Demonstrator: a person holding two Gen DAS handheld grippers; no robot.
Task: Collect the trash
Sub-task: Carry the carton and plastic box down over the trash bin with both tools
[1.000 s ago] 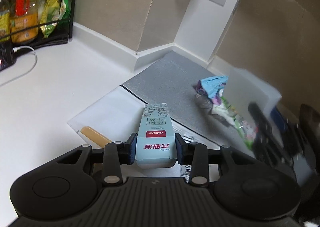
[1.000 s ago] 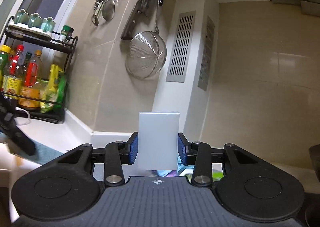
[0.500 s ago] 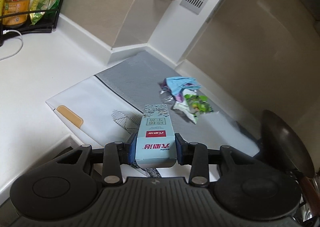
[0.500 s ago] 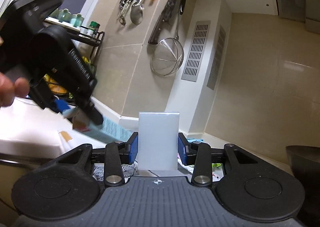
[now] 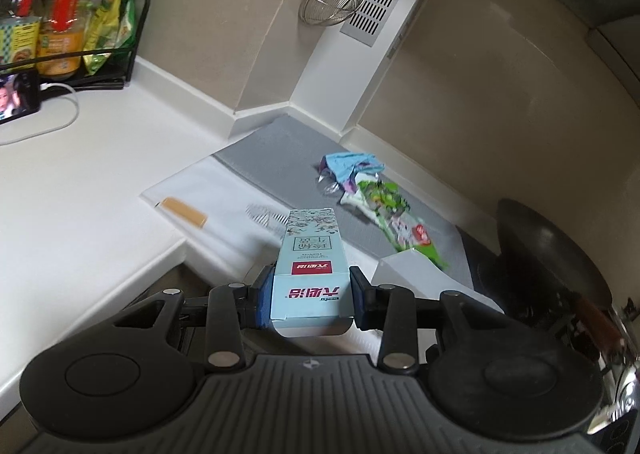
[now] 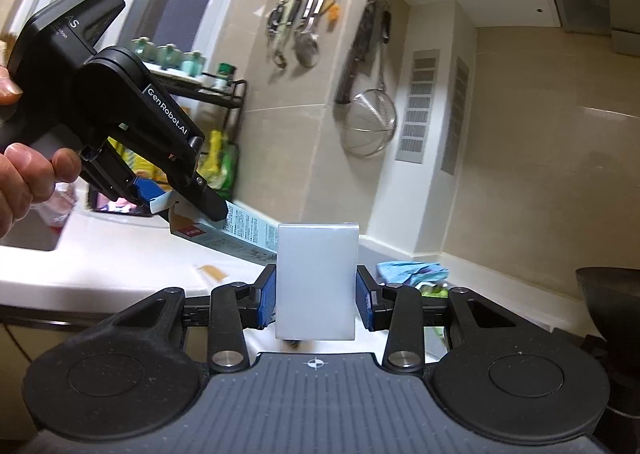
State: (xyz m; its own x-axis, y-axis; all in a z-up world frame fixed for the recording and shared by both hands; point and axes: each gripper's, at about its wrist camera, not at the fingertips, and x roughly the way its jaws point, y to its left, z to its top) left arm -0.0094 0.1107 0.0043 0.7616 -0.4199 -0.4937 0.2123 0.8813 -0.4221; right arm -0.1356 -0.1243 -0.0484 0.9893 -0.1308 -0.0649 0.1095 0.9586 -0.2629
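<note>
My left gripper (image 5: 312, 300) is shut on a long pale-blue carton (image 5: 310, 254) with a red label, held in the air above the counter's front edge. In the right wrist view the left gripper (image 6: 176, 190) and its carton (image 6: 240, 232) show at the left. My right gripper (image 6: 316, 300) is shut on a plain white box (image 6: 316, 278), held upright; that box also shows in the left wrist view (image 5: 416, 274). Crumpled wrappers (image 5: 372, 194), blue and green, lie on a grey mat (image 5: 280, 150).
A white cutting board (image 5: 208, 194) with a tan handle lies on the white counter (image 5: 80, 182). A dark wok (image 5: 560, 254) stands at the right. A bottle rack (image 5: 60, 14) and a phone (image 5: 18, 98) are at the back left. A strainer (image 5: 334, 2) hangs on the wall.
Both grippers have drawn back from the counter and risen, each still holding its box. The left gripper now shows large at the left of the right wrist view.
</note>
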